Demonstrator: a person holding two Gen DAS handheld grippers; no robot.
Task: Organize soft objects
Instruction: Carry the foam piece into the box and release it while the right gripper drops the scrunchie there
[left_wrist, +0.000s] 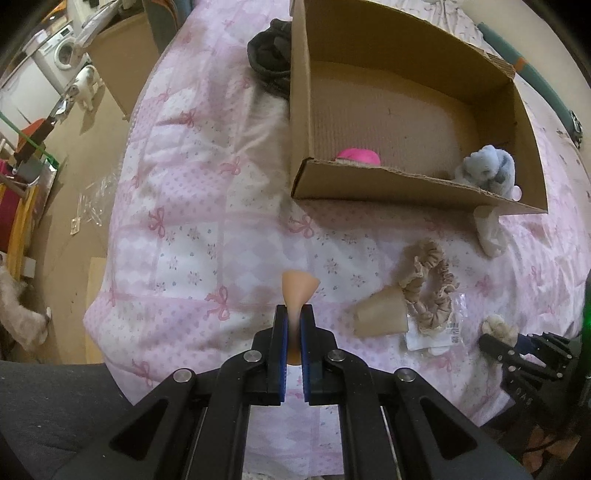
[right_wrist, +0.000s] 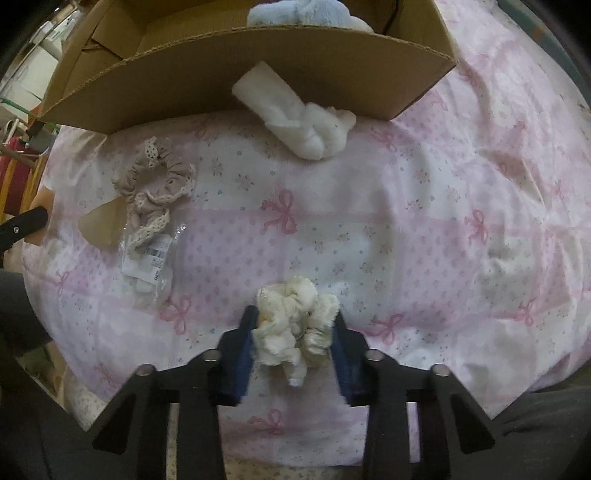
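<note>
The left tongs (left_wrist: 294, 325) are pressed tight on a peach-coloured soft piece (left_wrist: 298, 286), whose flared top sticks out above the blue pads; the narrow pinch at its waist keeps so squashy a thing from slipping. The right tongs (right_wrist: 295, 332) pinch a cream scrunchie (right_wrist: 295, 319), their jaws set wide because the bundle is bulky and gives only a little.

Both loads hang over the pink quilted bed (left_wrist: 184, 236), short of the cardboard box (left_wrist: 384, 184), which in the left wrist view lies toward one o'clock. The box already holds a pink ball (left_wrist: 360, 157) at its near wall and a blue plush toy (left_wrist: 487, 168) in the near right corner, so it appears to be the collecting place.

On the bed outside it remain a beige scrunchie (right_wrist: 155, 184) on its card, at ten o'clock in the right wrist view, and a white rolled cloth (right_wrist: 299, 118) at twelve, leaning against the box's front wall. A dark garment (left_wrist: 269, 55) lies beside the box's left wall.

Judging by this, sorting is partway done.
</note>
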